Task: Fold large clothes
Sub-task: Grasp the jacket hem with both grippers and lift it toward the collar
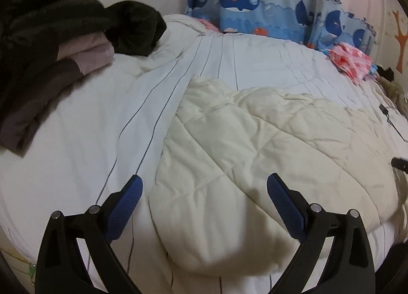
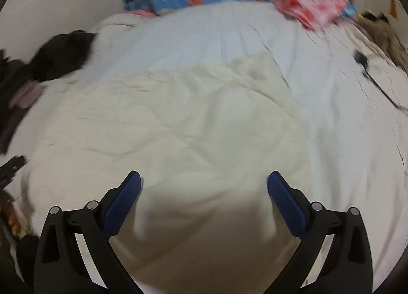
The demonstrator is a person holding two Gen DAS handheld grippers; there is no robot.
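I had both tools over the bed. The left gripper [image 1: 204, 185] was spread wide and held nothing; the right gripper [image 2: 204, 181] was likewise spread wide and empty. The right wrist view was blurred, so fine detail there could not be read.

The work item, a cream quilted garment [image 1: 255, 146], lay roughly flat on the white striped bedsheet [image 1: 84, 125], near the near edge of the bed and directly ahead of both grippers. Its left edge lay just right of the sheet's dark stripes.

Handling assessment: the padded, stitched fabric appeared soft, bulky and light. I judged it would sag and spring back instead of holding a crease, and its smooth shell could slip between the pads. I would grip deep on a stitched edge or corner, one gripper at each near corner, not on the puffy middle.

A pile of dark clothes [image 1: 51, 46] sat far left; a pink patterned cloth [image 1: 352, 61] lay far right, both well apart from the garment.
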